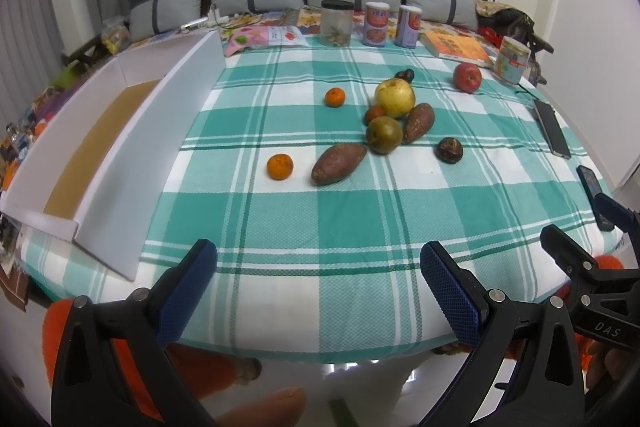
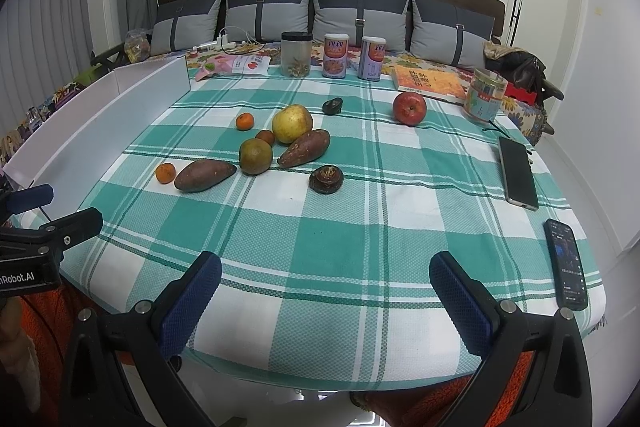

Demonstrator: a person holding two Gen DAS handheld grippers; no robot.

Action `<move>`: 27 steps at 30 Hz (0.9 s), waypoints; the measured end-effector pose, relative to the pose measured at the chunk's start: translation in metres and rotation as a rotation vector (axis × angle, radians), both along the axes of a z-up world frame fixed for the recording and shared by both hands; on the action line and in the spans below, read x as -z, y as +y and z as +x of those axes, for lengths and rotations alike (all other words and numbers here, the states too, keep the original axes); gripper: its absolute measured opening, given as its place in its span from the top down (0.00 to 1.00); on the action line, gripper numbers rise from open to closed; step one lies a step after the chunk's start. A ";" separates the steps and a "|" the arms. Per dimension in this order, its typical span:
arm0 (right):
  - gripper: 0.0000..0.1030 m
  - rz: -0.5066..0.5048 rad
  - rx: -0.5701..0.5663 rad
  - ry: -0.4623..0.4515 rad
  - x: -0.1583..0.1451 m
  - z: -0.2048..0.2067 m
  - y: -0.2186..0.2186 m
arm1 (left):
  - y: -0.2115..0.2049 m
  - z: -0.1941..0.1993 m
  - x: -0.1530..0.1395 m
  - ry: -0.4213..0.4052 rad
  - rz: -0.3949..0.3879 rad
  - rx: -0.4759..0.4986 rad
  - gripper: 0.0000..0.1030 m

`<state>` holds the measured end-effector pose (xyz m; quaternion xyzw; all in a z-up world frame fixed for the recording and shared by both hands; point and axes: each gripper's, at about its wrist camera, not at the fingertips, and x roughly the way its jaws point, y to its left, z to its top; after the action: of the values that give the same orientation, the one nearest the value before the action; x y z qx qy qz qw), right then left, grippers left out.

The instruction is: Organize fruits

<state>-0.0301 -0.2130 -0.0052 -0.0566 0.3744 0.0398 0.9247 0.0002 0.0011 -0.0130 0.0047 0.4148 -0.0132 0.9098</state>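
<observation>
Fruit lies on a green checked cloth (image 1: 320,227): a yellow apple (image 1: 394,97), a green-brown pear (image 1: 384,135), a small brown fruit (image 1: 374,113), two sweet potatoes (image 1: 338,163) (image 1: 418,123), two tangerines (image 1: 280,166) (image 1: 334,97), two dark water chestnuts (image 1: 449,150) (image 1: 405,75) and a red apple (image 1: 467,77). The right wrist view shows the yellow apple (image 2: 292,123) and the red apple (image 2: 409,108). My left gripper (image 1: 318,291) and right gripper (image 2: 325,301) are open and empty, both at the near table edge.
A white open box (image 1: 120,155) with a cardboard floor stands at the left. Jars and cans (image 1: 376,23), a book (image 1: 456,49), a snack bag (image 1: 264,39) and a tub (image 1: 513,59) line the back. Two phones (image 2: 517,174) (image 2: 565,263) lie at the right.
</observation>
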 end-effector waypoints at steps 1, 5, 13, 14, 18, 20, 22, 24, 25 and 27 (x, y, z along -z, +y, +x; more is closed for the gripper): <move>0.00 0.000 0.000 0.000 0.000 0.000 0.000 | 0.000 0.000 0.001 0.001 -0.001 -0.001 0.01; 0.00 0.000 0.001 -0.001 0.000 0.000 0.000 | 0.001 0.000 0.001 -0.001 -0.001 -0.001 0.01; 0.00 0.000 -0.001 0.000 0.001 0.000 0.000 | 0.001 0.000 0.001 0.001 -0.002 -0.001 0.01; 0.00 0.000 0.000 0.000 0.000 0.000 0.000 | 0.001 0.000 0.001 0.001 -0.003 -0.001 0.01; 0.00 0.001 0.001 -0.001 0.000 0.000 0.000 | 0.001 0.000 0.001 0.001 -0.002 0.001 0.01; 0.00 0.000 0.000 -0.001 0.000 0.000 0.000 | 0.001 0.000 0.001 0.000 -0.002 0.000 0.01; 0.00 0.000 0.000 -0.001 0.001 0.000 0.000 | 0.001 0.001 0.000 0.001 -0.003 0.000 0.01; 0.00 0.000 0.000 -0.001 0.000 0.000 0.000 | 0.001 0.001 0.000 0.001 -0.002 0.000 0.01; 0.00 0.000 0.000 -0.001 0.001 0.000 0.000 | 0.001 0.001 0.000 0.002 -0.003 -0.001 0.01; 0.00 0.001 0.001 -0.001 0.000 0.000 0.000 | 0.002 0.001 0.001 0.003 -0.004 -0.001 0.01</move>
<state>-0.0302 -0.2132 -0.0056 -0.0562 0.3741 0.0395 0.9248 0.0011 0.0027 -0.0135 0.0028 0.4160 -0.0136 0.9092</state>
